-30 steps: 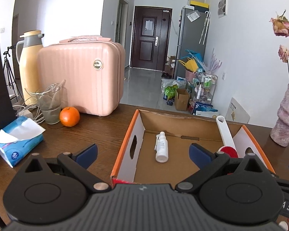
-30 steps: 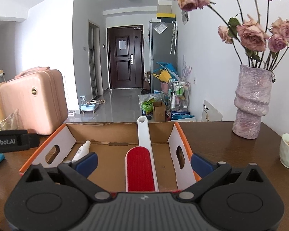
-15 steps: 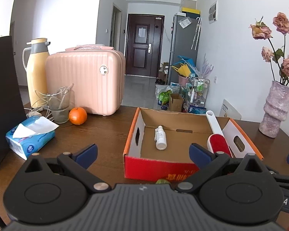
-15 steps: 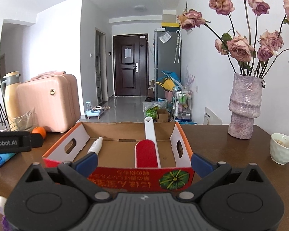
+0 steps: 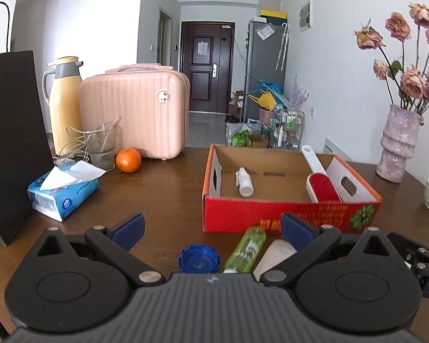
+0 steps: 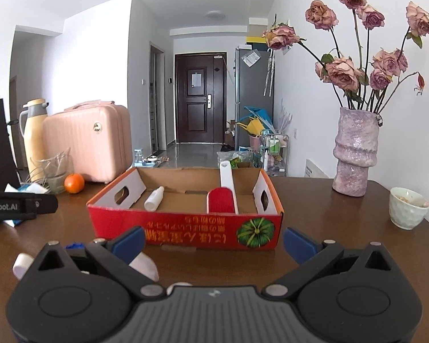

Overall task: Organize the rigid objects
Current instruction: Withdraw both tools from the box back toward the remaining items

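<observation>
Each gripper is matte black plastic: a ribbed grey-black body at 6 o'clock, 2 round pivot discs, silver screws and blue-padded fingers [image 5: 128,224]. The left gripper [image 6: 20,206] carries white "nRobot.AI" lettering at 9 o'clock.

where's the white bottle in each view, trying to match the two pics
Left wrist: the white bottle lies on the floor of the box, near its left wall, right of picture centre.
Right wrist: the white bottle lies in the box's left half, left of picture centre.
Shared landmark: the red lint brush lying to the bottle's right.
</observation>
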A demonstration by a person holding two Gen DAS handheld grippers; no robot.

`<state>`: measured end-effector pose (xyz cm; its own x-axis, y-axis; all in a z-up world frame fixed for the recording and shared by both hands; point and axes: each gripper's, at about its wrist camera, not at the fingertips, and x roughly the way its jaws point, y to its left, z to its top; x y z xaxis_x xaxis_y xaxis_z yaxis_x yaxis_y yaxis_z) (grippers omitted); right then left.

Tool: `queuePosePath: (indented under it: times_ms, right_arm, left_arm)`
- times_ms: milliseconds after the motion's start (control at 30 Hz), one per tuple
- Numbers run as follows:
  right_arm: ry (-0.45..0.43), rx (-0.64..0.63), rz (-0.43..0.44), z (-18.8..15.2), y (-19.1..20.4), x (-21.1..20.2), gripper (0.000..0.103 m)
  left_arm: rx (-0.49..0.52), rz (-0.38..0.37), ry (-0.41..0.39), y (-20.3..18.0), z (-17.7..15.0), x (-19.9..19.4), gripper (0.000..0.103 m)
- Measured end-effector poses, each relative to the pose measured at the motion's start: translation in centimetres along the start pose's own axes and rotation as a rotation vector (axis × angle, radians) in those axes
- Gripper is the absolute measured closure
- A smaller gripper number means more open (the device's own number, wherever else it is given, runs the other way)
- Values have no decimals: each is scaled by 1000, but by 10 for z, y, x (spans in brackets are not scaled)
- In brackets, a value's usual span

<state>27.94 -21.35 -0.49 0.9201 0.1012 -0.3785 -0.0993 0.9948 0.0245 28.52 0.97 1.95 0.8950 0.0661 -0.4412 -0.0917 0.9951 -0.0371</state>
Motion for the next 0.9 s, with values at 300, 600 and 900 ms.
queuePosePath:
  times_ms: [300, 600, 900]
  right_arm:
    - [51, 0, 9, -32, -6, -20, 0]
    - [86, -4, 5, -48, -6, -27, 0]
    - [104, -22, 22, -47, 4, -21, 0]
  left_arm:
    - [43, -26, 32, 11, -31, -17, 0]
    - [42, -19, 73, 25, -50, -16, 0]
    - [37, -7, 81, 38, -50, -12, 0]
